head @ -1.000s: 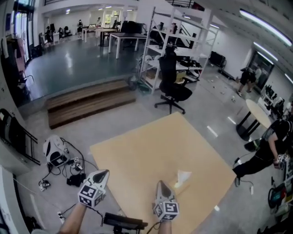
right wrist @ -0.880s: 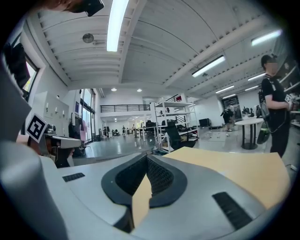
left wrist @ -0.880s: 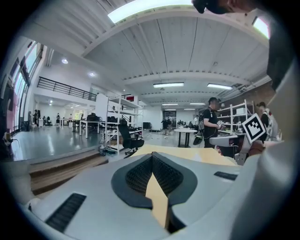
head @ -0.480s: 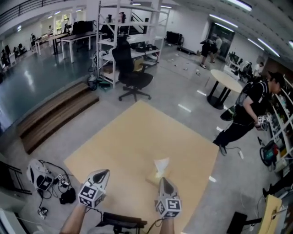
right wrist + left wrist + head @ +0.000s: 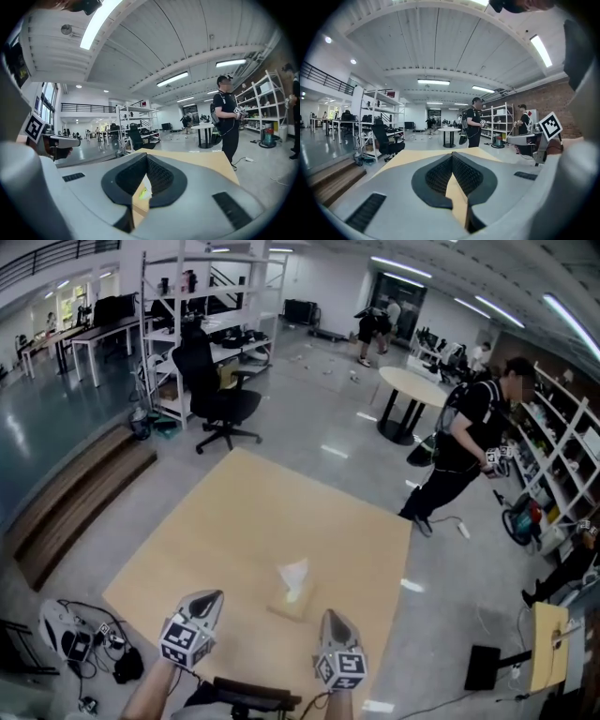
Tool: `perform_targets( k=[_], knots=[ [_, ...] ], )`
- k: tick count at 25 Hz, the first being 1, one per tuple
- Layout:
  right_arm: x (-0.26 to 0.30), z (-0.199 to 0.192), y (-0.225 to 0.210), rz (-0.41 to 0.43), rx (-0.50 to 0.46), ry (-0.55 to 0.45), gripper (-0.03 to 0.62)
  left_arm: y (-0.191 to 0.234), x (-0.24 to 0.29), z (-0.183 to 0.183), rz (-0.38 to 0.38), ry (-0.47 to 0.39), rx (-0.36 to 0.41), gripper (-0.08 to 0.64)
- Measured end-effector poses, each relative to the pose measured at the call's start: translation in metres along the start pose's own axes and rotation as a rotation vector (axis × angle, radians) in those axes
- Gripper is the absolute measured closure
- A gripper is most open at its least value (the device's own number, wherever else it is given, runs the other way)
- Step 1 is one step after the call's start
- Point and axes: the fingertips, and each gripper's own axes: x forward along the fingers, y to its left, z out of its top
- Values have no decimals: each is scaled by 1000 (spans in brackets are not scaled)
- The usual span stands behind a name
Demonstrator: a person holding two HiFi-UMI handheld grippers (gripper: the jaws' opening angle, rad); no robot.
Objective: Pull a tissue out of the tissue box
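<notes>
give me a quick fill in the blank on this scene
A ____ tissue sticks up from the tissue box.
The left hand-held gripper and right hand-held gripper both hold ____.
The person beside the table is dressed in ____.
Missing words: white; nothing; black

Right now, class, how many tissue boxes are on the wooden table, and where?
1. The tissue box stands toward the table's near edge, a tissue sticking up from it, just ahead of the right gripper. None appear hidden.
</notes>
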Motion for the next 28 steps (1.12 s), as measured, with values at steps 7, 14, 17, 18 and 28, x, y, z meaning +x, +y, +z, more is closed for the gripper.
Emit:
perform_targets(
  k=[7,14,17,18,28],
  knots=[
    [6,-11,-15,-57,21,13,581,-3,27,-14,-68,50,8,554],
    [19,-19,-17,-69,33,52,581,1,48,-10,-90,43,25,554],
    [26,-26,-18,-62,38,81,581,1,52,-18,-95,70,11,554],
    [29,-28,-18,-60,39,89,581,1,53,-21,-96,77,7,554],
    [47,-48,-9,-46,54,153,581,13,57,-50,-90,149,-32,554]
  ],
)
